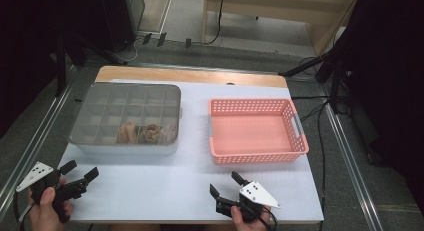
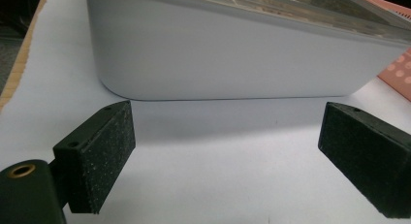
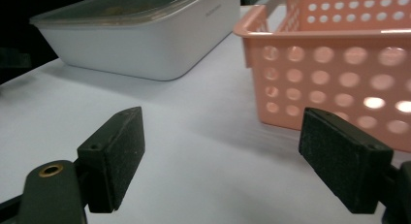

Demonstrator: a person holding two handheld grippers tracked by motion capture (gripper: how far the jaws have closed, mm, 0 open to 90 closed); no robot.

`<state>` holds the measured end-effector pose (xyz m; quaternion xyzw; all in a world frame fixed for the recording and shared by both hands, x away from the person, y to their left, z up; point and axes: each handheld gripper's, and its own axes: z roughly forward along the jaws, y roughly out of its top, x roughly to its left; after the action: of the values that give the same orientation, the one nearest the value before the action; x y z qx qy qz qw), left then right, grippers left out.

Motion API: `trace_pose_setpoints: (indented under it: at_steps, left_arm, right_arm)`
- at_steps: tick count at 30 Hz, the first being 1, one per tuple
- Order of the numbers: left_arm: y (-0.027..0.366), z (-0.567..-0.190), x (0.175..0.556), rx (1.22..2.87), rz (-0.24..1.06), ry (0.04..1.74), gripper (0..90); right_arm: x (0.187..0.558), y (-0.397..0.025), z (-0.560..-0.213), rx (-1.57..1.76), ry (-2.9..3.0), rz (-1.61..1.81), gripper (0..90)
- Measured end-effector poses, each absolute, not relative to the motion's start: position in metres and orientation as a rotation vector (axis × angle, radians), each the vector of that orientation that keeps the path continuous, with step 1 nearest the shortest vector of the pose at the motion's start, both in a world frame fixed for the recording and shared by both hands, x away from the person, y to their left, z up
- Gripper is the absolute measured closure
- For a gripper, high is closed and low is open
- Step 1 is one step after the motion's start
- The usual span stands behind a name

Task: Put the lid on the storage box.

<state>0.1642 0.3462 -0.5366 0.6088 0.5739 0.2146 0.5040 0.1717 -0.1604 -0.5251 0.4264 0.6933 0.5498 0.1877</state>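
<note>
Fingers on both grippers stand wide apart and hold nothing: the left gripper (image 1: 80, 172) sits at the near left corner of the worktop (image 1: 165, 181), gripped by the person's left hand (image 1: 46, 211), and the right gripper (image 1: 227, 185) sits near the front edge toward the right, with the right hand (image 1: 246, 216) behind it. Spread over the worktop is a white sheet, with a strip of bare wood showing along the far edge. On its left half lies a grey lidded box (image 1: 126, 118), a shallow tray divided into small compartments under a clear lid; it stands ahead of the left gripper, and in the left gripper view its pale side wall (image 2: 218, 54) rises just beyond the two black fingers (image 2: 99, 153), apart from them. To the right of it, well apart, stands a pink basket (image 1: 300, 136) with perforated walls, nothing showing inside it; in the right gripper view its near wall (image 3: 339, 69) stands close beyond the right-hand finger (image 3: 341, 158), not touching. Inside the box, in the front row of compartments toward the right, lie three crumpled brownish pieces (image 1: 147, 132), side by side; what they are cannot be told through the lid
</note>
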Motion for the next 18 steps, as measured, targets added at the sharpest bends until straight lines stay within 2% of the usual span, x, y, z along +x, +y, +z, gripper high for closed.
trace_pose_setpoints:
  at_steps: [18]
  left_arm:
    - [0.346, -0.537, 0.164, 1.468, 0.517, 1.382, 6.5]
  right_arm:
    - [0.171, -0.242, -0.524, 1.308, 1.816, 1.442, 16.5]
